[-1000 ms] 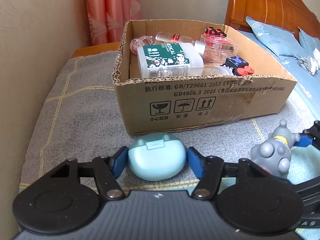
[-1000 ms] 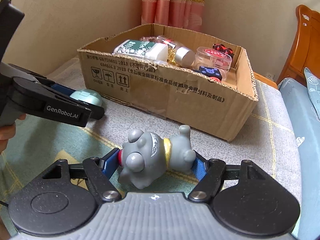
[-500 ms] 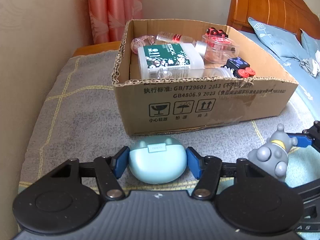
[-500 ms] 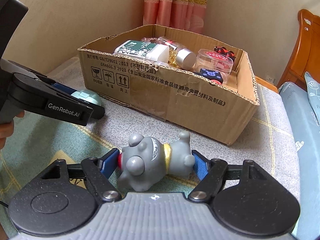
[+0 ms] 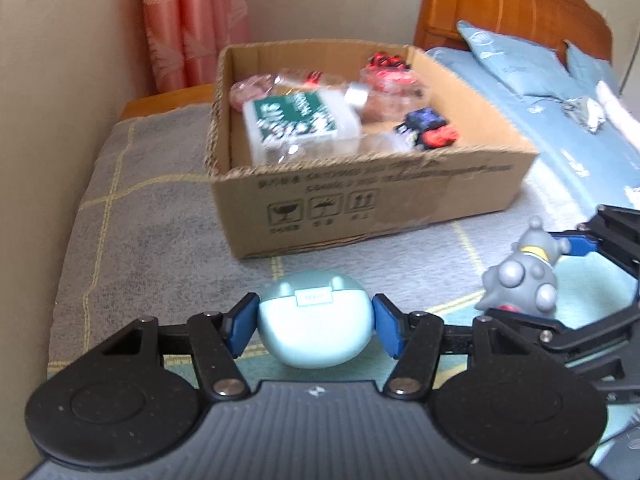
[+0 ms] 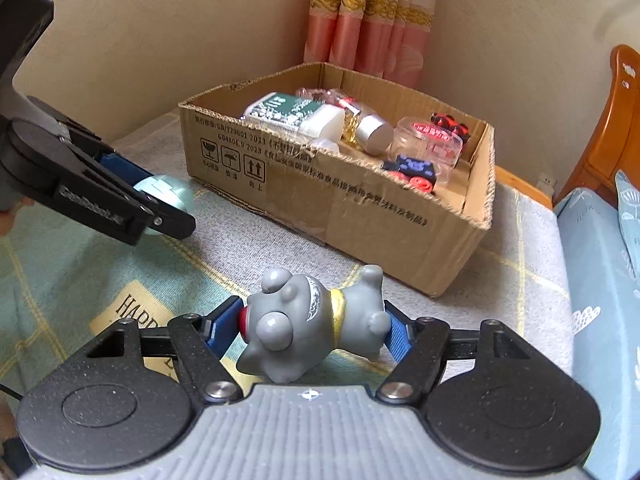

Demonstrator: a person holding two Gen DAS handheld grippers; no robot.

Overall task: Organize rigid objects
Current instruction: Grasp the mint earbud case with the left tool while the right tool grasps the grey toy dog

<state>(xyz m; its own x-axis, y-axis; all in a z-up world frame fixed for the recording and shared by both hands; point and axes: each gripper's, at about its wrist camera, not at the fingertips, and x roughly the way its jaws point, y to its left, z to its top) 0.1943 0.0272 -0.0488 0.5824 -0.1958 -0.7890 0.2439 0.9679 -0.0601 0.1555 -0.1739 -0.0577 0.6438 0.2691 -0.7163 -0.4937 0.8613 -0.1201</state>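
While both grippers hang above the grey checked blanket [image 5: 132, 216], each has something clamped. Largest first: wooden bed [image 5: 516, 4] with blue bedding far right, pink curtain [image 6: 372, 20] in the far corner. Cardboard box [image 6: 320, 200] sits on the blanket, far side, open-topped and part filled: a green-labelled bottle [image 5: 300, 124] on its side, a second bottle with a silver cap [image 6: 374, 134], a clear plastic tub [image 6: 426, 144], a dark blue toy car [image 6: 412, 168], a red-and-black toy [image 6: 448, 124] at the far end. Judging from that, sorting is well along; two pieces remain outside the box.

Left gripper [image 5: 316, 326]: blue pads closed against both sides of a pale mint earbud case [image 5: 314, 326], near side of the box, left of the other tool. Right gripper [image 6: 314, 330]: pads pressed on a grey rubber dog figurine [image 6: 312, 320] with a gold collar, lying sideways, head to the left, short of the box's near wall.

Left to do, as I read it: carry both over the rim and release.

Hard to make out: left view is motion-blurred, box print unreadable there. Whether either piece touches the blanket, cannot tell. Box floor is mostly hidden by its near wall.
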